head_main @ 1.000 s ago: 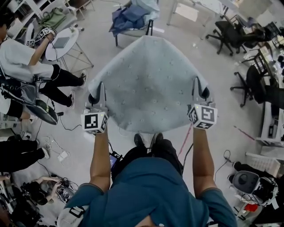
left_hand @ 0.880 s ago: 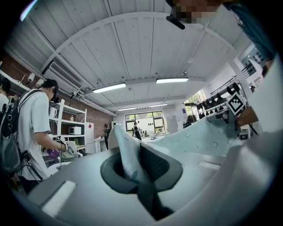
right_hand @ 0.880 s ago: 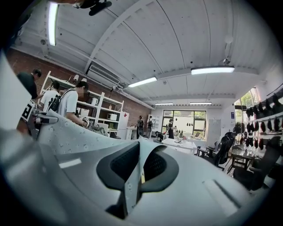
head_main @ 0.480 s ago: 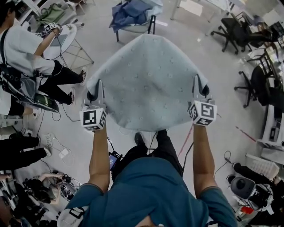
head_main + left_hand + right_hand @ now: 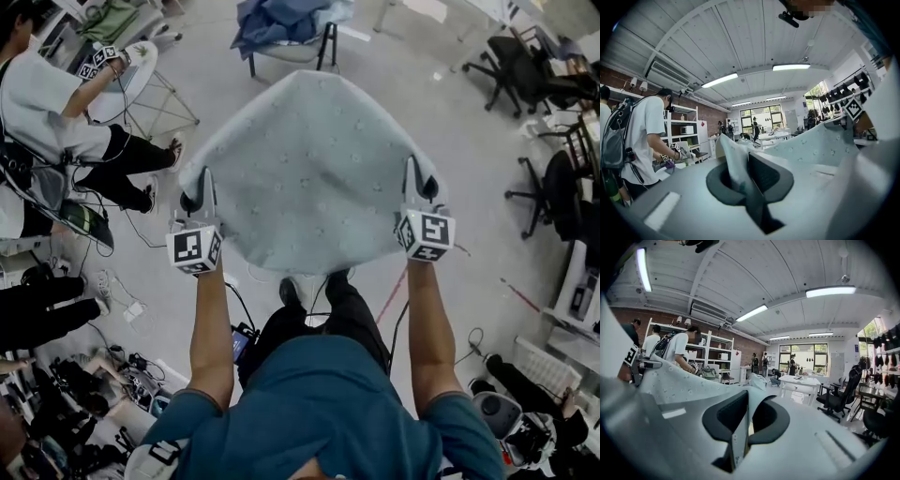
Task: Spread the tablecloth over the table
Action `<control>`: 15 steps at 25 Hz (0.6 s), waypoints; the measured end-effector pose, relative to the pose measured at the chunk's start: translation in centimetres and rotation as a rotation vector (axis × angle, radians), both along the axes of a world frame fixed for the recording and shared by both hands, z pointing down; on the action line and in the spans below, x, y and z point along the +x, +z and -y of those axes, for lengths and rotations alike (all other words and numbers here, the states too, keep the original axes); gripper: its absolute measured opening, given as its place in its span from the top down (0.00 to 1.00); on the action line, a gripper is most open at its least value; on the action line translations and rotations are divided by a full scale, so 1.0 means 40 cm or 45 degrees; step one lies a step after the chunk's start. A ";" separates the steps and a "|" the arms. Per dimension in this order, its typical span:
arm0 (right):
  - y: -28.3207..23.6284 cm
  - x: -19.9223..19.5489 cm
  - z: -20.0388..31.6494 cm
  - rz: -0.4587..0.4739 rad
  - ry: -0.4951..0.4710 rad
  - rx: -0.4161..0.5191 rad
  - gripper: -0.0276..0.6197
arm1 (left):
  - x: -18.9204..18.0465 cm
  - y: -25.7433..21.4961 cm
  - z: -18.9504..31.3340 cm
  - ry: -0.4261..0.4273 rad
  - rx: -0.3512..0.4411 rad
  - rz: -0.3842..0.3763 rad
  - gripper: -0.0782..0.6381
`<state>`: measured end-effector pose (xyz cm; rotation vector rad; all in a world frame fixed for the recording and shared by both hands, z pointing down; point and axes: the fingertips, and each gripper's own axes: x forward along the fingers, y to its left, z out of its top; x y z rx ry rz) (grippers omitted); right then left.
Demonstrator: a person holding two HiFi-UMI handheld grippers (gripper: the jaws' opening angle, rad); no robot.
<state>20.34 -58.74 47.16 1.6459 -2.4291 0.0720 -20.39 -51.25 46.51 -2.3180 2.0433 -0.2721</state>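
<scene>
Left gripper (image 5: 200, 192) and right gripper (image 5: 419, 183) each clamp a near corner of my pale blue dotted fabric tablecloth (image 5: 309, 169), which stretches away toward the frame's top.

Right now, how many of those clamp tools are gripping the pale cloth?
2. The left gripper pinches the tablecloth at its left side; the right gripper pinches its right side. No other grip on it shows.

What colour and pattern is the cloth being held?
Pale grey-blue tablecloth with small scattered spots; clearest in the head view.
</scene>
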 end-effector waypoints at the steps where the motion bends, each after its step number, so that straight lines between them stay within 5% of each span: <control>1: 0.011 0.001 0.019 0.000 -0.010 -0.006 0.93 | 0.000 0.008 0.011 -0.010 -0.009 0.004 0.87; 15: 0.192 0.013 0.224 -0.029 -0.076 -0.153 0.92 | -0.016 0.120 0.179 -0.048 -0.122 0.078 0.86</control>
